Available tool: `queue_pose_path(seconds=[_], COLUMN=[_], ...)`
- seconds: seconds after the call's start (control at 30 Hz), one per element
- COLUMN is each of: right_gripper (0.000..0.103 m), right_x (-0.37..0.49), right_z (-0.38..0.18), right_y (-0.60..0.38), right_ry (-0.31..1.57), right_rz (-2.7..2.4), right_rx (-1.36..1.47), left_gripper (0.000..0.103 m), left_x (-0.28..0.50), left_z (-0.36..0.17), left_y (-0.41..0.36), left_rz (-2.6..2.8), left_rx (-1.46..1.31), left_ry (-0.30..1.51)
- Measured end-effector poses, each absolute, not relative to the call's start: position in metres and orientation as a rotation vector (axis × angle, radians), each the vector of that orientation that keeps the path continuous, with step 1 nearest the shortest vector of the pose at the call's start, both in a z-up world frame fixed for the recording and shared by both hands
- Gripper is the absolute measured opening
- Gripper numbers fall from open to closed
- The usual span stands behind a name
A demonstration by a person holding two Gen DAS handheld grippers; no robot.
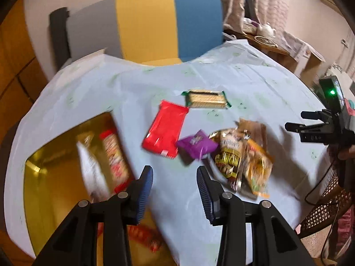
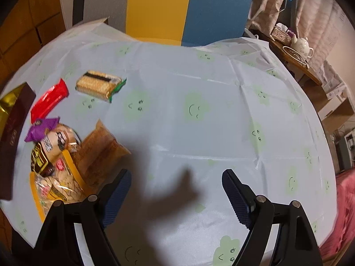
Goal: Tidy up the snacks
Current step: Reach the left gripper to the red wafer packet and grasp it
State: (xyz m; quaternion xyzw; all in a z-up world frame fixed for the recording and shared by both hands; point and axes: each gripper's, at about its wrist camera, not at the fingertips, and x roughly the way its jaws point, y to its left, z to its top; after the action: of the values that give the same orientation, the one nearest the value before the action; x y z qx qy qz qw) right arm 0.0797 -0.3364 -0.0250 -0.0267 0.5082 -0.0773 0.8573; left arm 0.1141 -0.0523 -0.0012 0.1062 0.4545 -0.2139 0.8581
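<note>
Pale blue tablecloth (image 2: 199, 84) with little green smiley clouds covers the whole table, and that's our playing field. At its left edge sits the gold-lined box (image 1: 44, 177), the biggest thing on it, and it already holds some stock: a white packet (image 1: 92, 170), a red-and-white printed packet (image 1: 115, 155), and what looks like another red wrapper low in the blur near the left gripper's arms.

So the job is underway, not finished. Out on the cloth there's a loose heap of clear bags with brown and yellow print (image 1: 241, 157) — at least two, possibly three, too tangled to count. Just beside it, the flat red packet (image 1: 165, 129), the nearest loose item to the box. Beyond that, apart from the others, lies the biscuit pack with green ends (image 1: 206, 98). Smallest of the lot, the purple sachet (image 1: 196, 145), wedged between the red packet and the heap, touching both by the look of it.

Left gripper (image 1: 175, 188) hovers over the cloth just at the box's edge, jaws spread, nothing between them. Right gripper (image 2: 175, 197) hangs over bare cloth right of the heap, jaws wide apart, empty too. My read: roughly a third done, five or six snacks left to box.
</note>
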Motion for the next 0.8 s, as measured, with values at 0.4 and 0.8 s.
queue_pose_path(seconds=[0.4,0.8], right_gripper=[0.084,0.084], right_x=[0.080,0.078], right_z=[-0.017,-0.012], right_y=[-0.337,-0.340], right_ry=[1.025,1.004], right_rz=[-0.144,-0.134], right_rx=[-0.021,0.000], left_gripper=[0.071,0.067], left_x=[0.212,0.248], left_z=[-0.042,-0.075], left_y=[-0.104,-0.117], left_rz=[-0.453,-0.420], left_rx=[0.300,0.343], left_ry=[1.145,1.200])
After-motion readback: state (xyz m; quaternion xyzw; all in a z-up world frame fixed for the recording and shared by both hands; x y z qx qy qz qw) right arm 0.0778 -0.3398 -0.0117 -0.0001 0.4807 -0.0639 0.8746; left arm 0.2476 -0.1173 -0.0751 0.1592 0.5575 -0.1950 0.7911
